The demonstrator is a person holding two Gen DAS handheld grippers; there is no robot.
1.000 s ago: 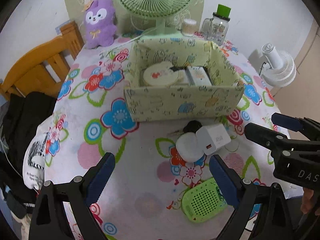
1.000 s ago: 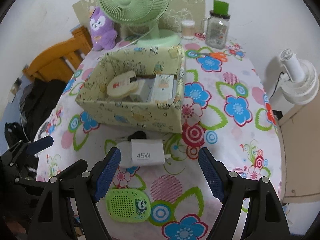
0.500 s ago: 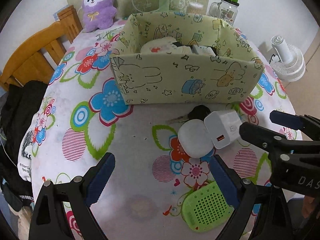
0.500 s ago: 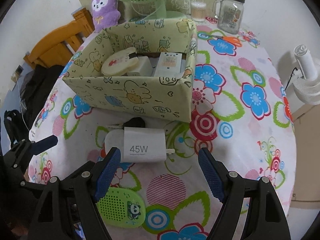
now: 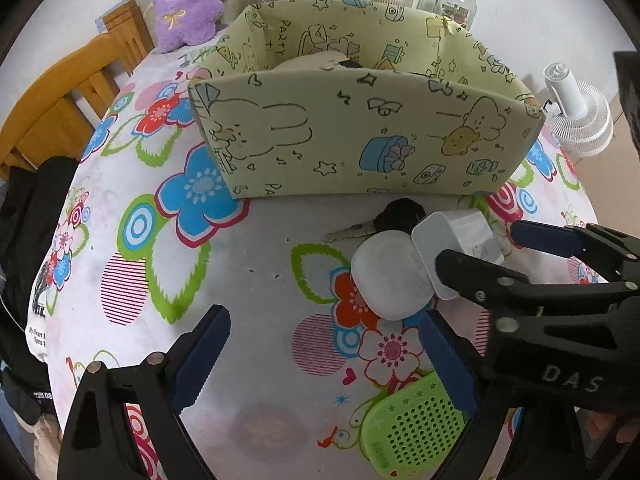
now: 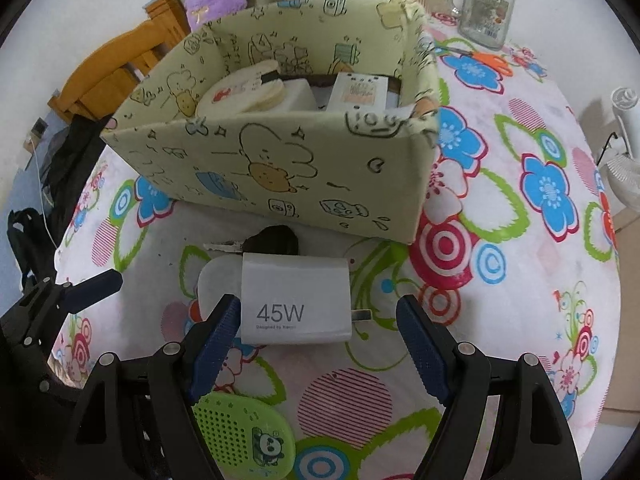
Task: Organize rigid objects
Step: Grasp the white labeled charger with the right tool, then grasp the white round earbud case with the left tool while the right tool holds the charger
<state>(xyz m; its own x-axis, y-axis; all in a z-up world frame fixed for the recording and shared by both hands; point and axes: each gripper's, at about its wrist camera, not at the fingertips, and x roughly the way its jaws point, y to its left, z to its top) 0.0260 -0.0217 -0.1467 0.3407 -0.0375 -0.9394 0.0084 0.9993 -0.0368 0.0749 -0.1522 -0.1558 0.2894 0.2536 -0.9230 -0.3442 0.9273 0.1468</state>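
A white 45W charger (image 6: 296, 280) lies on the flowered tablecloth, in front of the pale green cartoon box (image 6: 280, 172). My right gripper (image 6: 316, 304) is open and straddles it; the left pad is close to its side, the right pad stands clear. A white rounded case (image 5: 390, 276) touches the charger (image 5: 460, 240), with a black-headed key (image 5: 400, 216) behind them. My left gripper (image 5: 326, 360) is open over bare cloth just left of the case. A green speaker (image 5: 412, 428) lies under its right finger. The box holds a round cream item (image 6: 240, 92) and white boxes.
Behind the box stand a purple plush (image 5: 188, 4), a green fan base and a glass jar with a green lid (image 6: 488, 8). A wooden chair (image 5: 60, 96) and black clothing (image 5: 28, 208) are on the left, a white fan (image 5: 580, 120) on the right.
Both grippers have sunk toward the table and come closer to the box. The charger now sits between the right jaws. Neither gripper has taken hold of anything.
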